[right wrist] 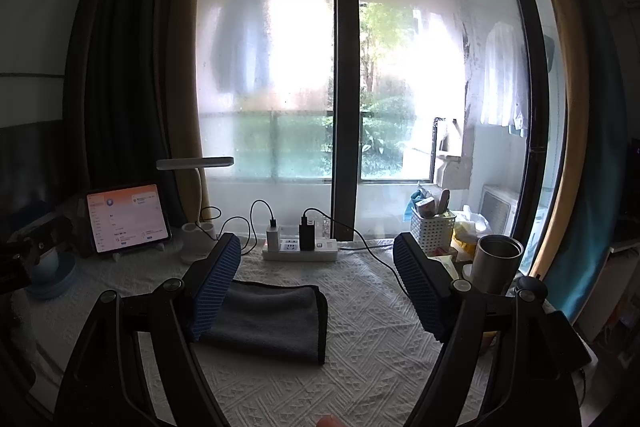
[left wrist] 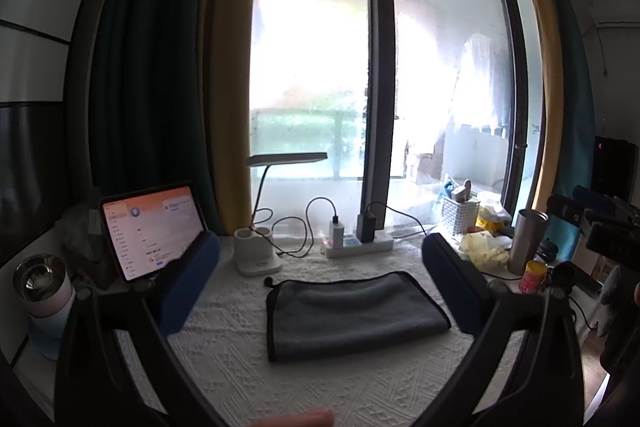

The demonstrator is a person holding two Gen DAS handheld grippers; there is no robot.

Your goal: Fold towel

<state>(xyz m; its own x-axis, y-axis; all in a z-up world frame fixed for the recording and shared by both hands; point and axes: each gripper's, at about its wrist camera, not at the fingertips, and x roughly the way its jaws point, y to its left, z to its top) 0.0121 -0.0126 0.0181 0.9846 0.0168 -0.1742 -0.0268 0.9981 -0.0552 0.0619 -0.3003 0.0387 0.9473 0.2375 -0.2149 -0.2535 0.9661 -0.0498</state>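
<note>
The dark grey microfibre towel with black stitched edging (left wrist: 356, 311) lies in the middle of the white quilted table cover (left wrist: 304, 387), already doubled over into a squat rectangle. Both tools hang above it with nothing in them: the left gripper (left wrist: 320, 275) has its blue-padded jaws spread wide, one to either side of the cloth, and the right gripper (right wrist: 318, 287) is spread just as wide, its left pad hiding the towel's near-left corner in that view.

The risk I see is at the back. The white power strip with two chargers plugged in (left wrist: 358, 245) sits just beyond the towel's far edge, its black cables (left wrist: 304, 227) looping near the white desk lamp base (left wrist: 256, 255). A fold swept away from the person could snag a cable or nudge the strip. On the right, the steel tumbler (right wrist: 496, 263) stands near the table edge (tall and narrow, so I would guess it tips easily), well within reach of a careless swing by the right tool. The plump fold may also spring open if pinched by one layer only.

The towel's long axis runs left to right across the table, tilted slightly; the rounded fold faces the window, the loose bound edges face the person.
</note>
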